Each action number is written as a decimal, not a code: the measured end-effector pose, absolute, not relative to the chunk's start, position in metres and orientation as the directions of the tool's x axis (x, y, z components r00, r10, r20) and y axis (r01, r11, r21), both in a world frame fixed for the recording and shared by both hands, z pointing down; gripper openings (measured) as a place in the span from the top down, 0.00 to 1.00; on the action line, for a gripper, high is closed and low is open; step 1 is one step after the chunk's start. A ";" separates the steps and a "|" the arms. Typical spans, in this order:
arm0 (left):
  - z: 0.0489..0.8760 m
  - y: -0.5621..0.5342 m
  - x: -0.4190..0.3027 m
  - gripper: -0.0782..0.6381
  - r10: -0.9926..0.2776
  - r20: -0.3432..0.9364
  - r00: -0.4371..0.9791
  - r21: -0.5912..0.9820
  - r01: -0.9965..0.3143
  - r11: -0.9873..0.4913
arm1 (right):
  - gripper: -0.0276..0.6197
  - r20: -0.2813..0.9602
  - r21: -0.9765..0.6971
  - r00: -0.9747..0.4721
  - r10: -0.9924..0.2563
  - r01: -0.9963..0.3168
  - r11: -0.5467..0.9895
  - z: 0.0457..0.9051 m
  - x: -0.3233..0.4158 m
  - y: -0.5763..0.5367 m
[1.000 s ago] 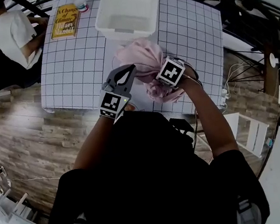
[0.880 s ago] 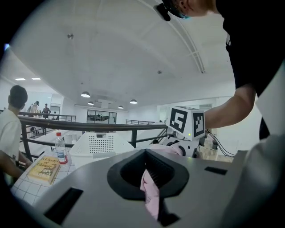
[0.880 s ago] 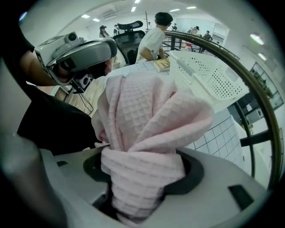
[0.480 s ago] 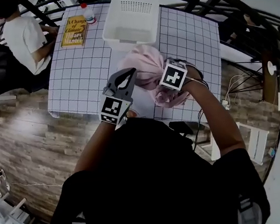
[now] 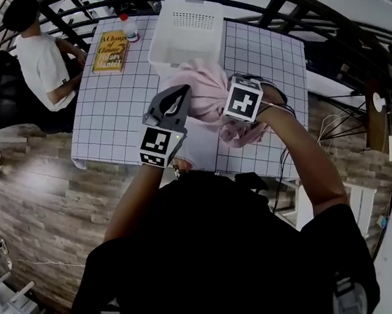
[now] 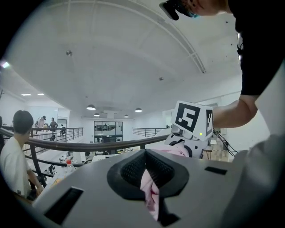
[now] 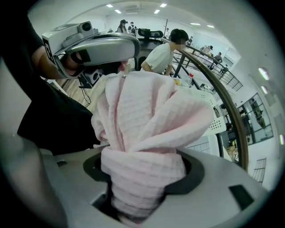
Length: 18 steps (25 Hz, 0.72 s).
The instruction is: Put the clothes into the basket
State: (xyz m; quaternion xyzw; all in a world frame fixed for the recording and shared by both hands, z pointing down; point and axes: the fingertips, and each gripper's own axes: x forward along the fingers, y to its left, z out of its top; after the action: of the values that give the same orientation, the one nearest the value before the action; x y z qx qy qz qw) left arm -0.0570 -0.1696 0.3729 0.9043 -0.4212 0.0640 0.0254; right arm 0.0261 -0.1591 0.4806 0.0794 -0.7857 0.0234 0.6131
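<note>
A pink waffle-knit cloth (image 5: 206, 88) hangs bunched in the air between both grippers, over the gridded table (image 5: 113, 106) just in front of the white basket (image 5: 185, 31). My left gripper (image 5: 177, 97) is shut on a thin fold of the cloth (image 6: 149, 193) at its left side. My right gripper (image 5: 233, 110) is shut on a thick wad of the cloth (image 7: 142, 133), which fills the space between its jaws and fans out above them. The basket looks empty inside. In the head view the cloth's top overlaps the basket's near rim.
A yellow book (image 5: 109, 52) and a small bottle (image 5: 128, 28) lie at the table's far left corner. A seated person in a white shirt (image 5: 41, 61) is beside that corner. Dark railings (image 5: 322, 26) run behind and to the right of the table.
Both grippers have carried the pink cloth a little further from the table's near edge toward the basket. Both grips look the same.
</note>
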 end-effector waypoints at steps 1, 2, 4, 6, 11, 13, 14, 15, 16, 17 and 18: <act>0.368 -0.172 -0.057 0.89 -0.761 0.134 0.635 -0.010 -0.767 -0.642 | 0.48 0.967 0.071 -0.234 -0.105 -0.148 0.986 0.476 0.026 -0.161; 0.363 -0.174 -0.056 0.89 -0.762 0.133 0.634 -0.015 -0.767 -0.641 | 0.48 0.966 0.082 -0.231 -0.113 -0.143 0.986 0.470 0.026 -0.164; 0.354 -0.179 -0.056 0.89 -0.765 0.129 0.631 -0.028 -0.769 -0.639 | 0.48 0.965 0.100 -0.227 -0.127 -0.129 0.987 0.460 0.027 -0.168; 0.344 -0.184 -0.055 0.89 -0.770 0.124 0.626 -0.039 -0.772 -0.635 | 0.48 0.964 0.114 -0.227 -0.137 -0.112 0.987 0.450 0.025 -0.171; 0.319 -0.197 -0.052 0.89 -0.779 0.115 0.616 -0.062 -0.779 -0.624 | 0.47 0.958 0.154 -0.231 -0.168 -0.077 0.985 0.427 0.023 -0.183; 0.308 -0.202 -0.050 0.89 -0.783 0.108 0.612 -0.076 -0.781 -0.620 | 0.47 0.956 0.173 -0.228 -0.184 -0.067 0.983 0.417 0.023 -0.190; 0.302 -0.205 -0.049 0.89 -0.786 0.103 0.609 -0.083 -0.782 -0.617 | 0.47 0.955 0.182 -0.224 -0.192 -0.064 0.981 0.413 0.025 -0.193; 0.297 -0.208 -0.049 0.89 -0.789 0.098 0.606 -0.089 -0.784 -0.614 | 0.47 0.954 0.191 -0.222 -0.200 -0.060 0.980 0.408 0.025 -0.196; 0.292 -0.211 -0.048 0.89 -0.793 0.093 0.602 -0.095 -0.787 -0.609 | 0.47 0.952 0.199 -0.227 -0.205 -0.052 0.979 0.403 0.023 -0.200; 0.287 -0.214 -0.049 0.89 -0.797 0.088 0.598 -0.101 -0.790 -0.604 | 0.47 0.949 0.206 -0.235 -0.210 -0.044 0.978 0.398 0.021 -0.203; 0.283 -0.218 -0.049 0.89 -0.801 0.085 0.592 -0.107 -0.794 -0.598 | 0.47 0.946 0.213 -0.241 -0.216 -0.038 0.976 0.393 0.019 -0.206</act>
State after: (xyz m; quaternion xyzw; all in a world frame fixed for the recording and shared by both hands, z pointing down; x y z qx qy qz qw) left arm -0.0491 -0.2175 0.2833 0.8918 -0.4472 0.0623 -0.0288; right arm 0.0190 -0.2065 0.3931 0.0809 -0.7844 -0.0730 0.6106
